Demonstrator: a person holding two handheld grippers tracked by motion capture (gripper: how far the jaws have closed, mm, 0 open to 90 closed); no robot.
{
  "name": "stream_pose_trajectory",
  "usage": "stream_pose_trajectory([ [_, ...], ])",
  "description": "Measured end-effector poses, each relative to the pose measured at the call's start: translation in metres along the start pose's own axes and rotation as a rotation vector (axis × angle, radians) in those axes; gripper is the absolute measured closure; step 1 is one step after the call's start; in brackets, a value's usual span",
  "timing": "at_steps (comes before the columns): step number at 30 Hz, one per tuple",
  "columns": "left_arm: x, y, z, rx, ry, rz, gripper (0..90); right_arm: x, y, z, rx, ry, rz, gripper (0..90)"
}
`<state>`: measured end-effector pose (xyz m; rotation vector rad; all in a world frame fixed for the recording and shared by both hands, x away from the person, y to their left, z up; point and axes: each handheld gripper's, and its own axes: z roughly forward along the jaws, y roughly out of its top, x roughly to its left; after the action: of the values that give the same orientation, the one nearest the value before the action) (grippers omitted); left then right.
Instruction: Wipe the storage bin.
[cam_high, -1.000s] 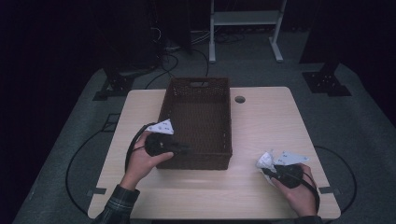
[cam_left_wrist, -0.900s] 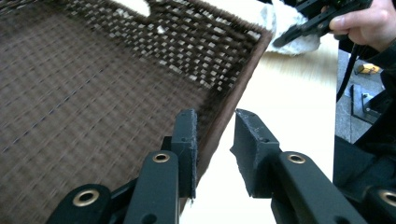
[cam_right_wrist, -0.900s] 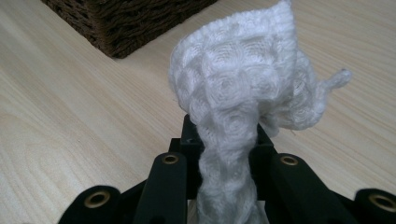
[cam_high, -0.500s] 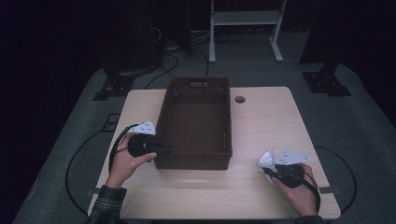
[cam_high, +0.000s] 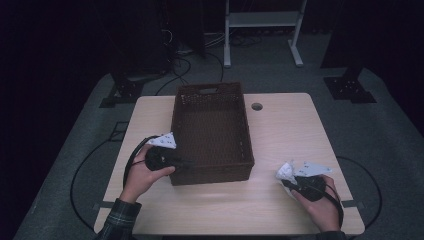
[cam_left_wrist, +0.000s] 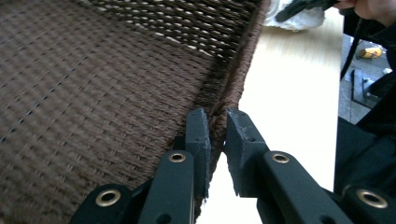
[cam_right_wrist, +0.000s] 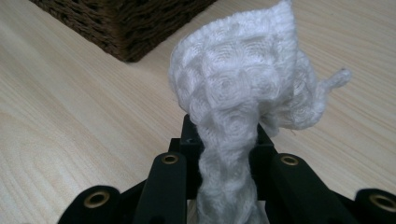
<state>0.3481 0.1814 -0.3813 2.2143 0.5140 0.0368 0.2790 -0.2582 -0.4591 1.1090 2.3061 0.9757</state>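
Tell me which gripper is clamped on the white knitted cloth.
The right gripper, pinching the white cloth; the left gripper grips the basket wall.

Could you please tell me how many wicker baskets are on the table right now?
1. The brown basket stands at the middle of the table, with the left gripper closing on its wall near one corner. None seems hidden.

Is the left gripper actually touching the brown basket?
Touching. In the left gripper view the left gripper straddles the basket wall, both pads against the weave.
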Motion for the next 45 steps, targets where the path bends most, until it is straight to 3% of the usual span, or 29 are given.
stream_pose_trajectory([
  [15, -0.02, 0.023, 0.036, 0.01, -0.064, 0.045, 82.3, -0.001, -0.004, -0.004, -0.001, -0.013, 0.012, 73.9],
  [19, -0.029, 0.033, 0.054, 0.021, -0.087, 0.056, 82.3, -0.002, -0.006, -0.006, -0.001, -0.017, 0.016, 74.0],
  [31, -0.046, 0.056, 0.081, 0.046, -0.107, 0.101, 78.8, -0.003, -0.006, -0.006, -0.005, -0.017, 0.022, 74.0],
  [41, -0.044, 0.069, 0.095, 0.029, -0.155, 0.119, 75.7, -0.003, -0.007, -0.006, -0.003, -0.015, 0.025, 73.9],
  [45, -0.04, 0.074, 0.104, 0.029, -0.17, 0.143, 69.9, -0.004, -0.007, -0.006, -0.004, -0.015, 0.025, 73.9],
])
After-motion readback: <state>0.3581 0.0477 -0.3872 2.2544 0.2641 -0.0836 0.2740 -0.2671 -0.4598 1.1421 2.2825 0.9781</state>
